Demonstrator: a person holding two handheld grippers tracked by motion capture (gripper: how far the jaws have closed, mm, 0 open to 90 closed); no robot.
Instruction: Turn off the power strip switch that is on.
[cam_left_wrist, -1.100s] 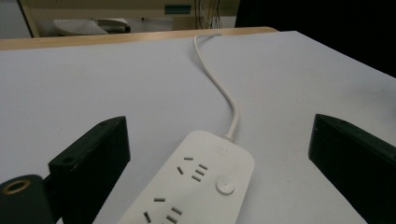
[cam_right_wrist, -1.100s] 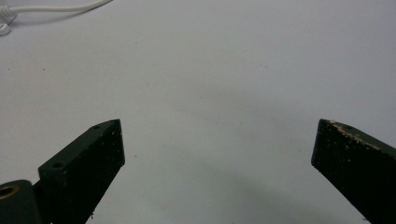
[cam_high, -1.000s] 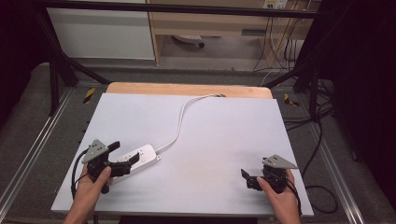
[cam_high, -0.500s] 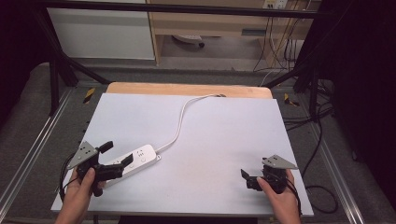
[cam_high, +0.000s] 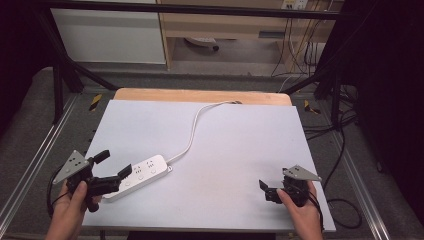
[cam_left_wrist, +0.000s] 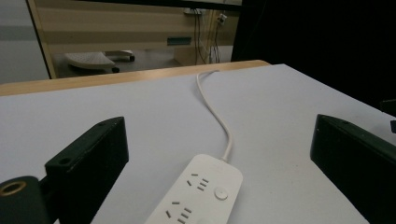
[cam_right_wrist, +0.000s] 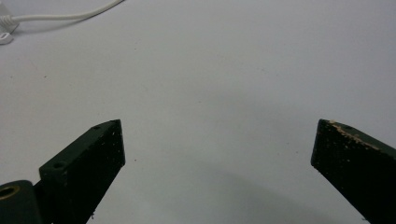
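Two claws on the counter right now, and the action is all on the left. The left claw sits at the near-left corner with its jaws spread wide, lined up on the near end of the white power strip, which lies flat and angled on the counter. From the left gripper view, the power strip runs up between the two black jaws, neither one touching it that I can make out, sockets and round button facing up, and its white cord snakes away toward the far edge.

Over at the near-right, the right claw rests low, jaws also wide apart, gripping nothing, well apart from the strip.

Now the hazards. If that left claw closes off-centre, one jaw would likely meet the strip first and shove it sideways rather than pinch it: smooth plastic on a smooth counter will skate. The strip sits close to the near-left edge too, so a push toward the person could nudge it over the lip. Grab it by one end only and it may pivot and droop. And that cord looks fixed beyond the far edge; pull too far and it could go taut and yank the strip out of the grip.
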